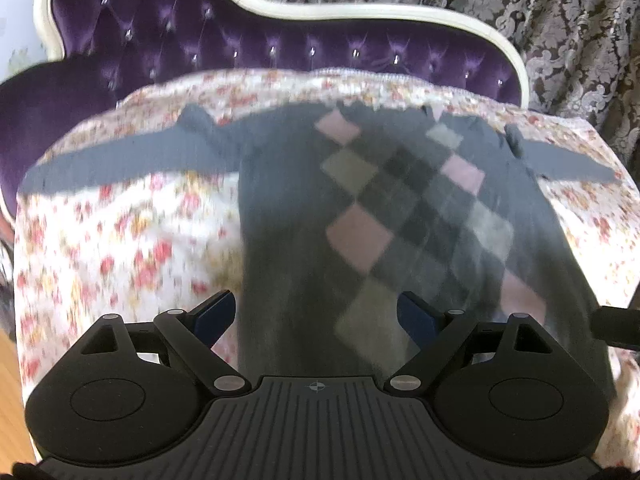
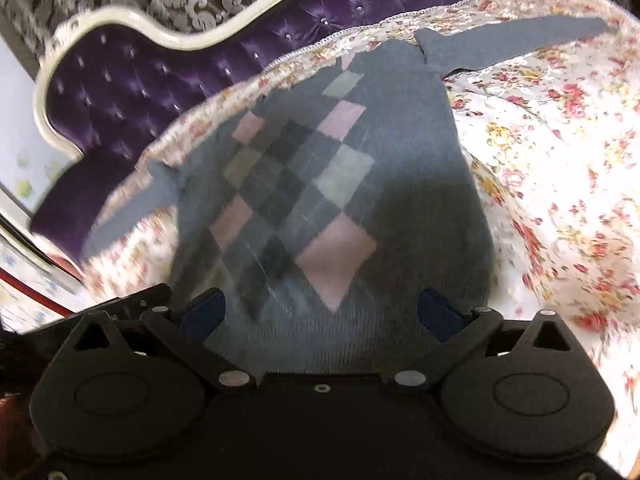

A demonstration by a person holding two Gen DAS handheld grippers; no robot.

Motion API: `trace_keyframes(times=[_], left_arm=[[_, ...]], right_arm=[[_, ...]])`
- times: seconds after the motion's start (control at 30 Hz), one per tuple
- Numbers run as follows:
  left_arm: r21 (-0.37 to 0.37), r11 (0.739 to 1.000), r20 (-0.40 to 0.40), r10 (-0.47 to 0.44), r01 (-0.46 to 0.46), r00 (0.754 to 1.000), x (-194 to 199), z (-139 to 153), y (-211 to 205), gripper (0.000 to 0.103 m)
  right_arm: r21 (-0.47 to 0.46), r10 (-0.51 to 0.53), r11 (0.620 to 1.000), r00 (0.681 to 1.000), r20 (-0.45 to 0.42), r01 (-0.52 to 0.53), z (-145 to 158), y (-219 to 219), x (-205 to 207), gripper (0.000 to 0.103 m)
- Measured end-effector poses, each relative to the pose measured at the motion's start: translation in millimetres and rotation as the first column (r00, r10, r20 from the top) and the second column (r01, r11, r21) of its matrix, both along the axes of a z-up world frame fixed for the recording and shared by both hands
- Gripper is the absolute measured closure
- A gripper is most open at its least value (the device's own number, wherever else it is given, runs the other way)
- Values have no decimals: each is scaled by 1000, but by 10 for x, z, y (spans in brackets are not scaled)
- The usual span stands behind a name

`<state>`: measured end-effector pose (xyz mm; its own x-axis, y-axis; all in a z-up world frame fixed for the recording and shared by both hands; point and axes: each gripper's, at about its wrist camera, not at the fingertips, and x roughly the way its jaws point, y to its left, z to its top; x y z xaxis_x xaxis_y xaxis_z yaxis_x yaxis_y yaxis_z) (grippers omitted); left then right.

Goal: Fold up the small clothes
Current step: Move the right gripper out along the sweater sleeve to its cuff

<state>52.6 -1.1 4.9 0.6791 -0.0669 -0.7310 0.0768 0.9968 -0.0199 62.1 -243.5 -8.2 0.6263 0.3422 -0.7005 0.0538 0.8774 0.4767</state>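
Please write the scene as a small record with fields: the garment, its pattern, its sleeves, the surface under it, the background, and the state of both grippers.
garment: grey sweater, lying flat
pattern: diamonds in pink, light grey, dark grey
sleeves: spread out to both sides, unfolded
surface: floral cover
background: purple tufted sofa back with cream frame
left gripper: open, above the hem
right gripper: open, above the hem
folding: not yet begun

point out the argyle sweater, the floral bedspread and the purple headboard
argyle sweater (image 1: 280, 208): left wrist view, plain grey area of the body, left of the diamonds
floral bedspread (image 1: 120, 240): left wrist view, bare patch left of the sweater
purple tufted headboard (image 1: 160, 32): left wrist view, buttoned velvet padding
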Motion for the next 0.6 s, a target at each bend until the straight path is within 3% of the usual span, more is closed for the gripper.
trace_keyframes(times=[0.13,0.2,0.43,0.6], left_arm=[[6,1000,38,-23,23,999,168,138,-56,15],[13,999,59,-30,29,998,208,200,-83,15],[-44,998,119,-43,49,992,375,525,-72,15],[-49,998,189,-37,47,981,504,741,-91,15]], right_arm=[[153,8,988,999,-38,-2,-47,-314,182,1],[167,11,986,998,-57,-2,-59,-407,249,1],[81,50,996,998,-42,-46,136,-524,370,1],[-11,54,998,998,15,-54,417,-604,525,1]])
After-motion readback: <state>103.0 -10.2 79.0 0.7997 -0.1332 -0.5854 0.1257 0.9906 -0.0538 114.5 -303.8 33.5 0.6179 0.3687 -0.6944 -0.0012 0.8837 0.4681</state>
